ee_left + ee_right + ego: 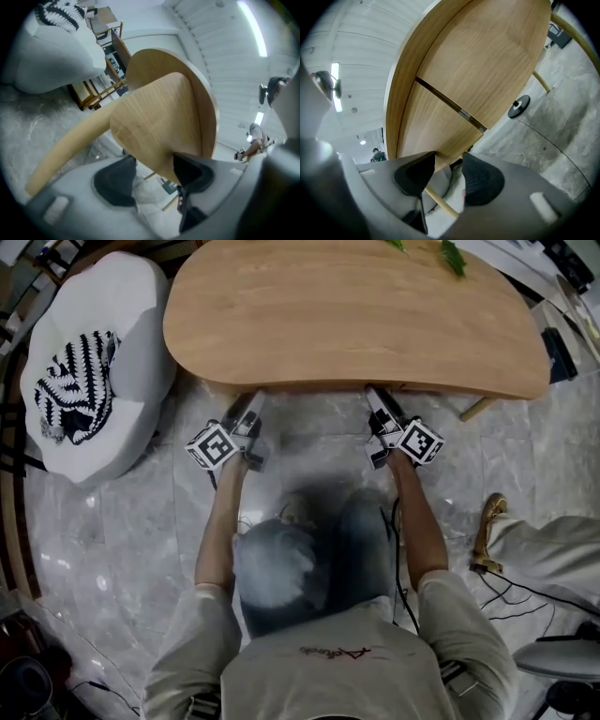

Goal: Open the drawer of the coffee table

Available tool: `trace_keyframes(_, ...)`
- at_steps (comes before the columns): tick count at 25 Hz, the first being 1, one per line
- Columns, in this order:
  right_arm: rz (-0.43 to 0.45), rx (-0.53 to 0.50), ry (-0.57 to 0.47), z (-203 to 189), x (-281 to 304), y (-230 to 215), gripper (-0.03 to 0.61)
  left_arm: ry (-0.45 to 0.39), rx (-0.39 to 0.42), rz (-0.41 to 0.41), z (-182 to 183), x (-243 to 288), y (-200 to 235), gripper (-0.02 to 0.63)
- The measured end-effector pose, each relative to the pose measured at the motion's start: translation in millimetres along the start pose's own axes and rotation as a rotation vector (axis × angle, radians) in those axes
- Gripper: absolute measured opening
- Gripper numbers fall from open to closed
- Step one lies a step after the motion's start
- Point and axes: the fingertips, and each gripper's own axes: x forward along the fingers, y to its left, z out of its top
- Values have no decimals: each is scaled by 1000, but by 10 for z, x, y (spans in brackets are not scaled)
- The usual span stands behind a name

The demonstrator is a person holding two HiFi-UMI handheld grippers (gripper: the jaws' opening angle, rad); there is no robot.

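Note:
The oval wooden coffee table [356, 315] stands before the kneeling person. Both grippers reach level under its near edge. My left gripper [255, 397] has its tips hidden below the rim; in the left gripper view its jaws [154, 177] stand apart, a wooden drawer panel [159, 126] dipping between them against the right pad, clear of the left pad [115, 183]. My right gripper [376, 395] is likewise tucked under the rim. In the right gripper view its jaws [448, 161] stand apart at the lower edge of the drawer panel [440, 131], beside a dark seam [447, 104].
A white soft seat [131, 306] with a black-and-white knitted cloth [75, 385] stands left of the table. Another person's leg and shoe [487, 521] and cables [511, 596] lie at the right. A table leg [478, 409] slants there; a black disc [519, 106] sits on the marble floor.

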Motion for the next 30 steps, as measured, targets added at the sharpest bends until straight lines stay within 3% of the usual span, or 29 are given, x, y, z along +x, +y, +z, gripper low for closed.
trace_keyframes(9, 6, 65, -13, -31, -52, -22, 134, -5, 11, 3, -29, -64, 67, 199)
trace_keyframes(15, 55, 19, 3, -34, -109, 115, 120, 12, 23, -14, -69, -147, -15, 182)
trace_keyframes(30, 50, -2, 93, -483, -893, 416, 86, 29, 32, 13, -487, -838, -460, 184)
